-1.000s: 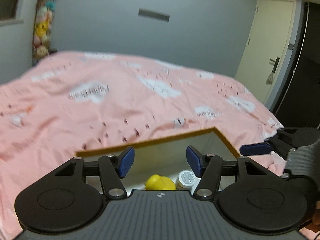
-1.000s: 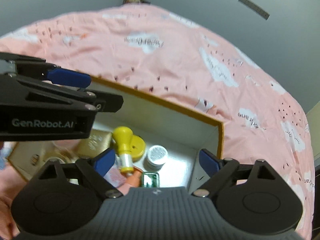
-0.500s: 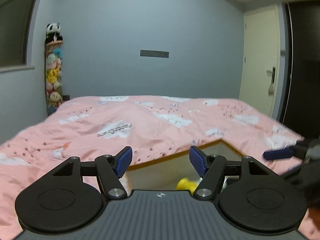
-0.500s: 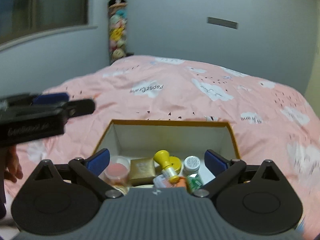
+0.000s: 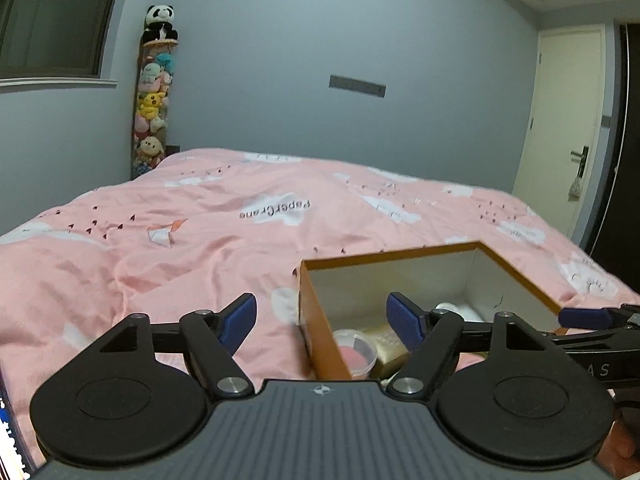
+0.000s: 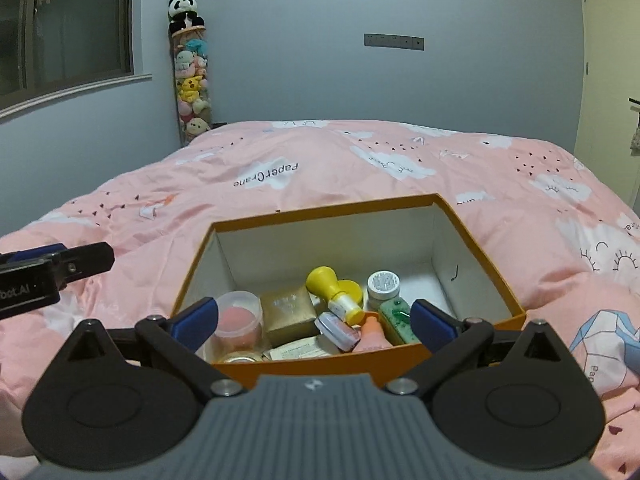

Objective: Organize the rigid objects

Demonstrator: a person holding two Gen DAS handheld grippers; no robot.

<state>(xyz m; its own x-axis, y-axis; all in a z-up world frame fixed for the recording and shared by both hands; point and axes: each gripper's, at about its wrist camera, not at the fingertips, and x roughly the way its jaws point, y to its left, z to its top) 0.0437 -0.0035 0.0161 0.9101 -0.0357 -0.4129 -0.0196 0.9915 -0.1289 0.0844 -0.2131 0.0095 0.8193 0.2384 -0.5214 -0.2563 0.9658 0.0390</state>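
Note:
An orange cardboard box (image 6: 476,236) with white inner walls sits on the pink bed. It holds a yellow bottle (image 6: 332,288), a white-capped jar (image 6: 383,284), a gold box (image 6: 289,312), a clear cup with a pink puff (image 6: 239,318), a green bottle (image 6: 396,316) and an orange tube (image 6: 372,334). My right gripper (image 6: 314,320) is open and empty, just before the box's near wall. My left gripper (image 5: 322,320) is open and empty, over the box's left wall (image 5: 316,320); the pink-puff cup (image 5: 354,350) shows between its fingers.
The pink quilt (image 6: 280,168) covers the whole bed around the box. A tall tube of plush toys (image 6: 190,76) stands in the far corner. A cream door (image 5: 560,140) is at the right. The left gripper shows in the right wrist view (image 6: 60,268).
Both grippers have pulled back and levelled out from above the box. The box now lies farther ahead and the room wall is in view. Both jaws stay open.

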